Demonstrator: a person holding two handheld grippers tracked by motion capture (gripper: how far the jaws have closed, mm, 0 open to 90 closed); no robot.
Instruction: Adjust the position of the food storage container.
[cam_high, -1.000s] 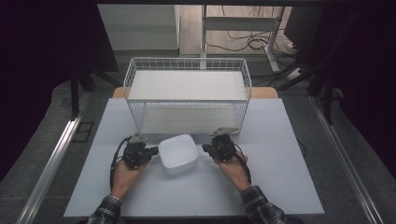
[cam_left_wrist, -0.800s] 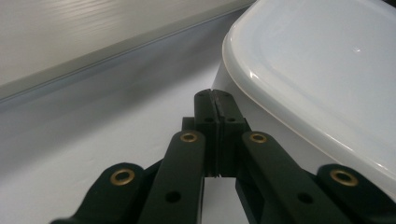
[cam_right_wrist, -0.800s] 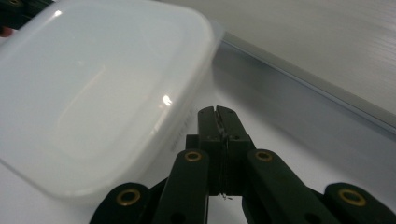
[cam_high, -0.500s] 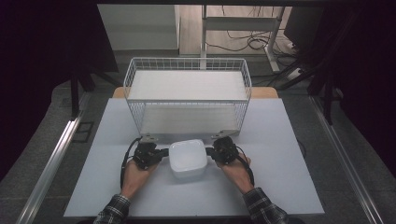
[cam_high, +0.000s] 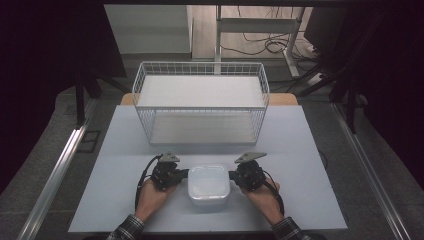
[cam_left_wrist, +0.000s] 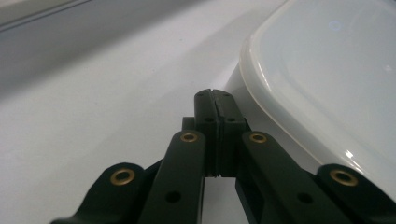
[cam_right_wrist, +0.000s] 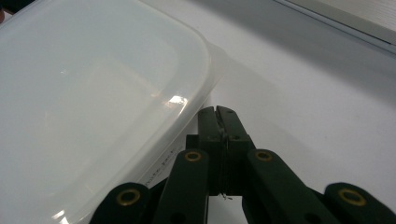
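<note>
A white, square plastic container (cam_high: 209, 184) with a translucent lid sits on the white table (cam_high: 305, 150) near its front edge. My left gripper (cam_high: 184, 175) is shut, and its tips lie against the container's left side. My right gripper (cam_high: 232, 176) is shut too, with its tips at the container's right side. In the left gripper view the closed left gripper (cam_left_wrist: 215, 99) sits beside the container (cam_left_wrist: 327, 79), just under the lid's rim. In the right gripper view the closed right gripper (cam_right_wrist: 218, 114) sits beside the container (cam_right_wrist: 93, 93), under its lid edge. Nothing is between either pair of jaws.
A white wire basket (cam_high: 200, 65) with a white shelf inside stands behind the container, at the back middle of the table. Bare table lies to the left and right of the hands. Metal rails (cam_high: 60, 165) run along the floor beside the table.
The container, with both grippers at its sides, has slid to the right and toward the table's front edge. Both grippers stay shut.
</note>
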